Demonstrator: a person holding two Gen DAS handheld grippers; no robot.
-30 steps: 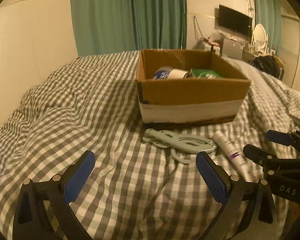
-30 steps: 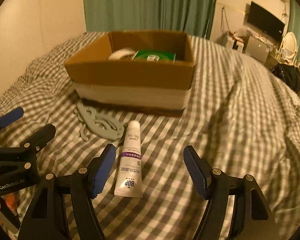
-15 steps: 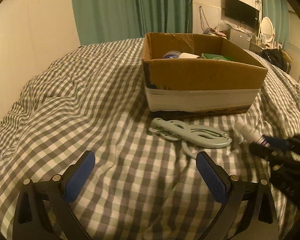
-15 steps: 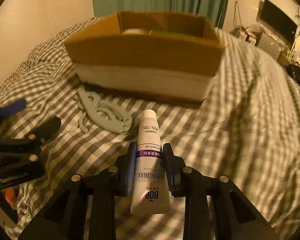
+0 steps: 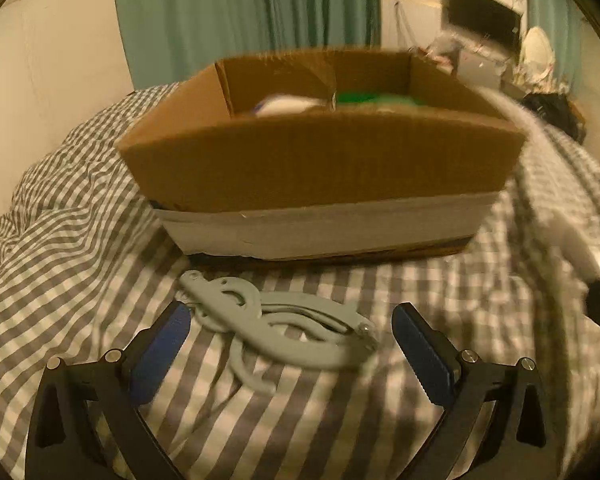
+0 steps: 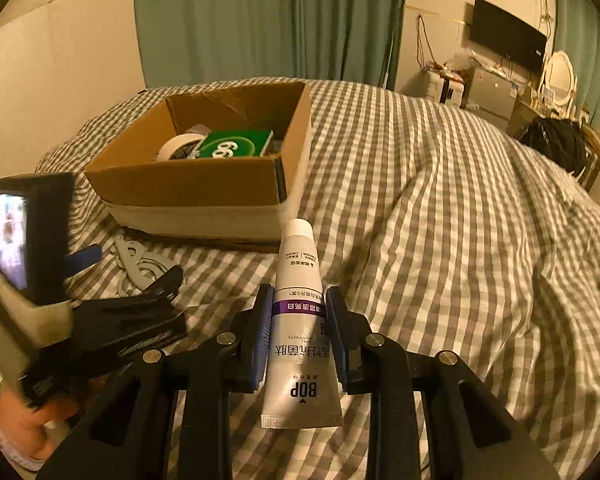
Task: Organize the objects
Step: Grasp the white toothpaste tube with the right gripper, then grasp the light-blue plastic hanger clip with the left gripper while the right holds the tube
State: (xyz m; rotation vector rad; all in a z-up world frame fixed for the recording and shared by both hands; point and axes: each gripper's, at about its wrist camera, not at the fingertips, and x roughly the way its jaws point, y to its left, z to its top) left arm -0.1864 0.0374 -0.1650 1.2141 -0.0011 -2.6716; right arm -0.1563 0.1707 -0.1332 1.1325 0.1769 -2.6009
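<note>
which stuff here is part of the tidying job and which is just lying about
Part of the job:
- toothpaste tube, clamped in the right gripper
- folding hanger, between the open left gripper jaws
- cardboard box

Just lying about:
- TV
- round mirror
- green curtains

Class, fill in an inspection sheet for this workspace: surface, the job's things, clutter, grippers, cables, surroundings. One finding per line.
Surface: checked bedspread, rumpled.
Job's things: open cardboard box holding a green packet and a white tape roll; pale folded hanger on the bedspread before the box; white tube marked BOP.
Clutter: nothing seen.
Grippers: right gripper shut on the tube; left gripper open, fingers either side of the hanger.
Cables: wires on the far wall.
Surroundings: green curtains, television, round mirror.
</note>
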